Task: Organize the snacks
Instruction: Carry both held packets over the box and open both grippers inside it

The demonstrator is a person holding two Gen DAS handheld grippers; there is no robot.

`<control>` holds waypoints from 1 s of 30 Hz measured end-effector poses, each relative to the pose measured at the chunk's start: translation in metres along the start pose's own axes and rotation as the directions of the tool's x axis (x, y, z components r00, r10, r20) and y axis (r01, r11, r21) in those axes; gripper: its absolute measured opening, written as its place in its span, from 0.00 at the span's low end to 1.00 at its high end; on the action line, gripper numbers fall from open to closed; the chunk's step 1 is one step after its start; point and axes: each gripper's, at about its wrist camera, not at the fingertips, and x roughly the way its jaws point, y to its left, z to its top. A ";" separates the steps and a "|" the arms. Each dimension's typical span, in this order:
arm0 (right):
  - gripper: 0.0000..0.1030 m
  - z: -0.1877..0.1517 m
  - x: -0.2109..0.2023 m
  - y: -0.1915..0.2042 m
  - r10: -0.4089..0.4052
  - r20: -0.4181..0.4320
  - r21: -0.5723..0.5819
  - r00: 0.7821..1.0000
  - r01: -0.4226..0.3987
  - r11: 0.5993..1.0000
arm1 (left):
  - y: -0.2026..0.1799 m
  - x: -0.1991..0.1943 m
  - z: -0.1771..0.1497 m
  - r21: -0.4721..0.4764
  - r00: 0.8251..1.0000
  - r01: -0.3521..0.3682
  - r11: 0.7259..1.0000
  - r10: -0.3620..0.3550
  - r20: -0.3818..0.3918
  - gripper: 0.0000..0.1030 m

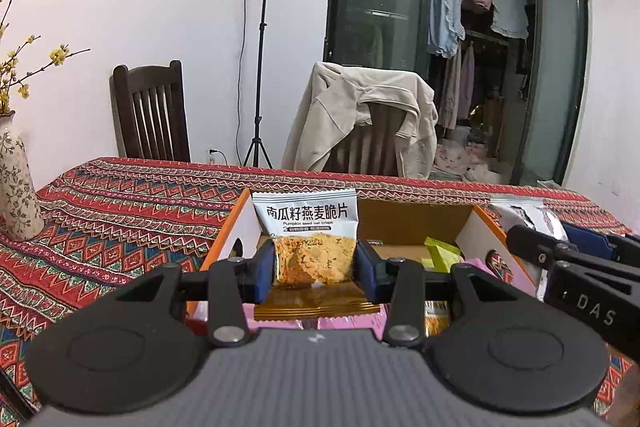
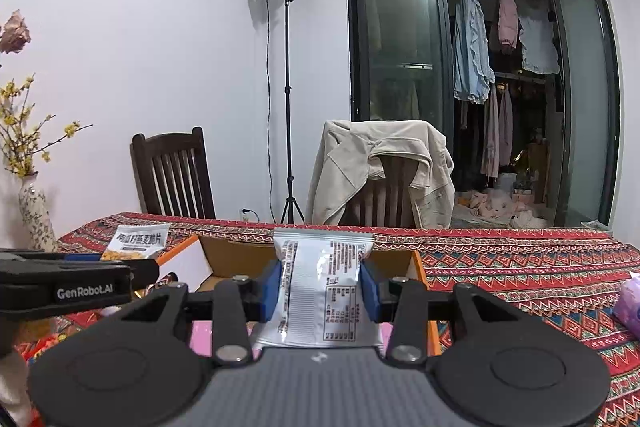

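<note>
Left hand-held gripper (image 1: 315,267) hides box (image 1: 408,217) contents.

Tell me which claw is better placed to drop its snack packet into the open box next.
Probably the left claw: its oat crisps packet appears already over the cardboard box. The right claw holds its silver packet beside it.

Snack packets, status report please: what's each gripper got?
Left gripper shut on oat crisps packet. Right gripper shut on silver packet. Both above cardboard box. Nothing blocking.
</note>
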 end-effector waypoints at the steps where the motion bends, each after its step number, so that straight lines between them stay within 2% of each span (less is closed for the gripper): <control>1: 0.39 0.001 0.004 0.001 -0.001 -0.003 0.001 1.000 0.001 1.000 | 0.001 0.003 0.002 -0.003 1.000 -0.001 1.000 0.001 0.001 0.42; 9: 0.39 -0.001 0.036 0.005 -0.015 -0.027 0.009 1.000 0.016 1.000 | 0.010 0.028 0.012 -0.035 1.000 -0.029 0.999 0.029 0.004 0.42; 14: 0.39 -0.014 0.047 0.005 -0.022 -0.032 0.015 0.999 0.023 1.000 | 0.017 0.041 0.005 -0.053 0.999 -0.038 0.998 0.038 0.000 0.42; 18: 0.39 -0.017 0.054 0.000 -0.010 -0.050 0.037 0.999 0.012 0.999 | 0.016 0.050 -0.005 -0.010 0.998 -0.061 0.998 0.062 0.010 0.42; 30: 0.40 -0.029 0.059 0.000 0.001 -0.080 0.033 0.997 0.002 0.999 | 0.015 0.053 -0.014 0.005 0.999 -0.042 0.999 0.042 0.000 0.42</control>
